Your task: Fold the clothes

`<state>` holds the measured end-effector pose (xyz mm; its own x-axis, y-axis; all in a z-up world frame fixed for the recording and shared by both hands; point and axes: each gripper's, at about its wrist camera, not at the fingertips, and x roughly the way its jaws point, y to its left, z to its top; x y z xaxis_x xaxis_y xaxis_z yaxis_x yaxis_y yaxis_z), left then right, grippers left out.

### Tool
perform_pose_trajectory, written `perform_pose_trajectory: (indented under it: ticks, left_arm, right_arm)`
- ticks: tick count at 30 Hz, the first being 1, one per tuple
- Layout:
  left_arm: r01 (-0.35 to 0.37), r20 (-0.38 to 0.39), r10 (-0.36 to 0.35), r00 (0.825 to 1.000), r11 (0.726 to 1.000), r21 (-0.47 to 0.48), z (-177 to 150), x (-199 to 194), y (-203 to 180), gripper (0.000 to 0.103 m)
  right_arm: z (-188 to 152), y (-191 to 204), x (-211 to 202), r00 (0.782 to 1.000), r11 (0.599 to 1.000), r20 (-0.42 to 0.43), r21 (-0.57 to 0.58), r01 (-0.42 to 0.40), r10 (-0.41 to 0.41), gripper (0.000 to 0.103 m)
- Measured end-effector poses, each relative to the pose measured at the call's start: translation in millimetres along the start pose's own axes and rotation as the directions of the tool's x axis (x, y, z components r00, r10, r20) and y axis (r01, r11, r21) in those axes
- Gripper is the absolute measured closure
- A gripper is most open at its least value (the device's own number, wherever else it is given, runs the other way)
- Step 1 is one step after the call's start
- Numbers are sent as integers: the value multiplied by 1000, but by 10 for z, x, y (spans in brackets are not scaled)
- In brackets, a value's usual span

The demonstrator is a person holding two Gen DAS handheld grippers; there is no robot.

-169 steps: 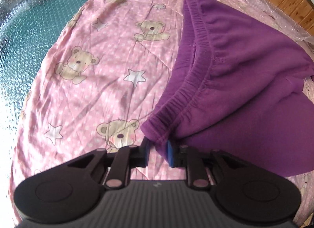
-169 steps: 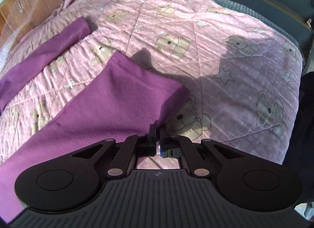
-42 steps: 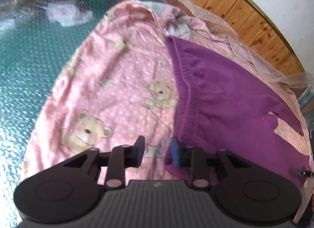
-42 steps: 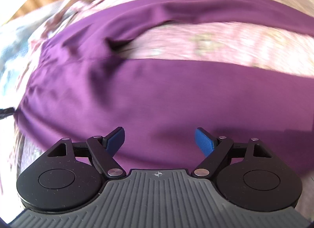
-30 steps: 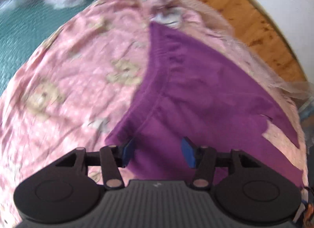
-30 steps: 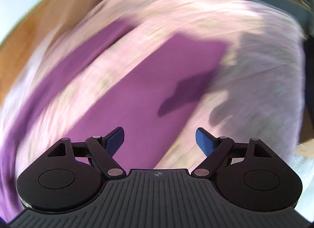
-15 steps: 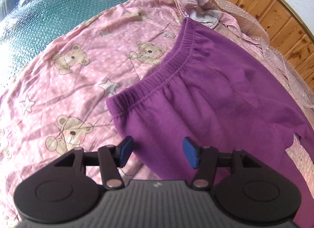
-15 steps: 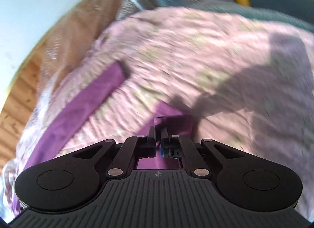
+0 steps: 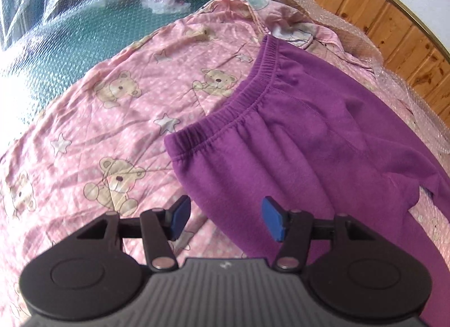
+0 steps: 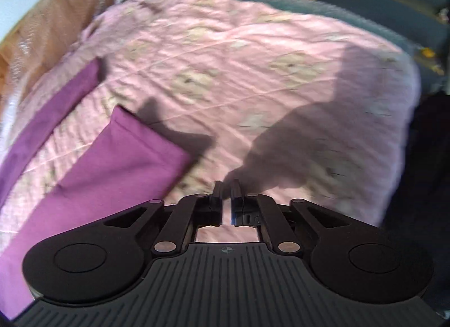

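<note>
Left gripper point(image 9: 225, 221): jaws about half apart, nothing gripped; blue pads point(image 9: 180, 216) hang over the near edge of the trousers, one to each side of it.
Right gripper point(image 10: 226, 200): jaws opening, only a narrow slit so far; nothing between them, pink bedspread point(image 10: 253, 68) beneath.
Trousers point(image 9: 295, 141): purple, flat on the bedspread; waistband point(image 9: 239, 105) toward the left, legs running right.
Trouser leg end point(image 10: 135, 144): just left of the right gripper, not touching; view blurred.
Shadow point(image 10: 309, 141): dark patch across the bedspread, right of centre.
</note>
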<state>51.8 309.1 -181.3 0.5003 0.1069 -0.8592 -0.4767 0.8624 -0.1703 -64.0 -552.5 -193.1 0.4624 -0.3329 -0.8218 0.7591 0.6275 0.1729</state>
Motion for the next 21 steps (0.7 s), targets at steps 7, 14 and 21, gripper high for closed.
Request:
perform_pose_trajectory:
  ticks: [7, 14, 21]
  left_arm:
    - [74, 24, -78, 997, 986, 152, 53, 36, -323, 39]
    - [56, -40, -47, 998, 967, 249, -130, 390, -306, 36]
    - [16, -53, 2, 999, 942, 336, -305, 365, -93, 21]
  right_arm:
    - [-118, 1030, -647, 978, 946, 76, -279, -167, 195, 40]
    - [-650, 1828, -232, 966, 883, -149, -395, -253, 210, 31]
    - [-818, 1478, -165, 976, 866, -184, -463, -188, 114, 29]
